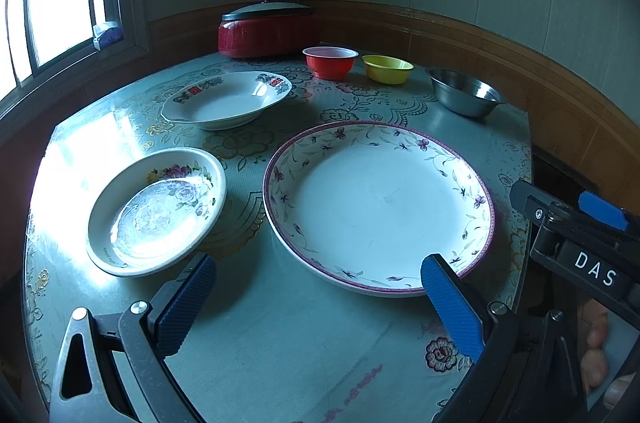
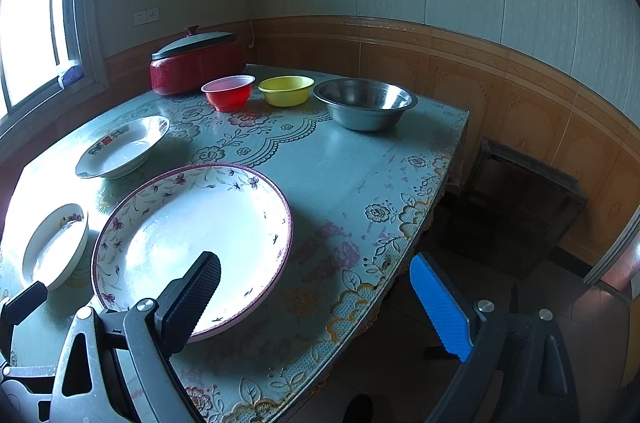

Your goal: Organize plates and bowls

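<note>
A large floral plate with a purple rim point(image 1: 378, 207) point(image 2: 192, 243) lies on the table near me. A small deep floral dish point(image 1: 158, 211) point(image 2: 56, 245) lies left of it. A white soup plate point(image 1: 226, 99) point(image 2: 122, 147) lies farther back. A red bowl point(image 1: 330, 62) point(image 2: 229, 98), a yellow bowl point(image 1: 387, 68) point(image 2: 286, 90) and a steel bowl point(image 1: 466, 91) point(image 2: 365, 103) stand in a row at the back. My left gripper point(image 1: 318, 273) is open and empty above the near table. My right gripper point(image 2: 316, 273) is open and empty over the table's right edge.
A red lidded cooker point(image 1: 266, 29) point(image 2: 196, 61) stands at the back left by the window. The flowered tablecloth point(image 1: 280, 343) covers the table. A dark stool point(image 2: 520, 211) stands on the floor to the right. The right gripper body point(image 1: 580, 235) shows in the left wrist view.
</note>
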{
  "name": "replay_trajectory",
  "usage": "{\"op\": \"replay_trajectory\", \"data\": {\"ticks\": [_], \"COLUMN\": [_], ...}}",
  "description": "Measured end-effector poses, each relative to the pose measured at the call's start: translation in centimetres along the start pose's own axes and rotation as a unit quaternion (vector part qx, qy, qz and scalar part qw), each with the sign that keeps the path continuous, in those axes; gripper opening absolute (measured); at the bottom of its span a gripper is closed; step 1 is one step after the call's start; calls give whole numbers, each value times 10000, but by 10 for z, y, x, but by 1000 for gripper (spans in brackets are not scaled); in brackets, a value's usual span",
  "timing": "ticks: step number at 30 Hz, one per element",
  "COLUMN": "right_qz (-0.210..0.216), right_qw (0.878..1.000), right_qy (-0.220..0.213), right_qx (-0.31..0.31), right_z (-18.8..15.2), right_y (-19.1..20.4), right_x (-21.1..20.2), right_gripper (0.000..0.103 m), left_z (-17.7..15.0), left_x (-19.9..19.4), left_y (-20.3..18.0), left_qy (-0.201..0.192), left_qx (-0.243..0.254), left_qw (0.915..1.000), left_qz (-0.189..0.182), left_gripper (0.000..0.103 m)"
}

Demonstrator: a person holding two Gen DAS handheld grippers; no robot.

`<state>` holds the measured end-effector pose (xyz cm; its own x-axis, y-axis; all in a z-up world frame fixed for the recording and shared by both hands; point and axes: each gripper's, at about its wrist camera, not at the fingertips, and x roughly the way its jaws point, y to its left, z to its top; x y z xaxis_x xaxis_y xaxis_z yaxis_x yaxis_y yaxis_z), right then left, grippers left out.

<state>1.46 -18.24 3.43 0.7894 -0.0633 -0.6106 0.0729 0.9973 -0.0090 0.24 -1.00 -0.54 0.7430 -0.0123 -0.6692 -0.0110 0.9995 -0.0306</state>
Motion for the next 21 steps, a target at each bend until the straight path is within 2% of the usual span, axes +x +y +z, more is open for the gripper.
{"op": "replay_trajectory", "data": {"ticks": [15,18,20,21], "right_qz": [137,381,802,1070], "right_qw": [9999,9992,9967,9942], "right_qy": [51,4,30,107], "right_qx": [-36,-131,-88,-18], "right_z": [-1,2,6,9], "right_y": [2,-2,-9,-14], "right_x": [5,6,10,15], "right_gripper": [98,98,97,97], "left_z": [-2,-1,-1,0], "left_x": [0,3,6,7], "left_y": [-1,11,22,26], "left_qy": [58,148,228,257], "left_qx": [-21,-283,-630,-744], "left_qw": [9999,9972,9915,9901], "left_qz": [-81,-676,-1115,-1159], "left_gripper": [103,103,103,103]}}
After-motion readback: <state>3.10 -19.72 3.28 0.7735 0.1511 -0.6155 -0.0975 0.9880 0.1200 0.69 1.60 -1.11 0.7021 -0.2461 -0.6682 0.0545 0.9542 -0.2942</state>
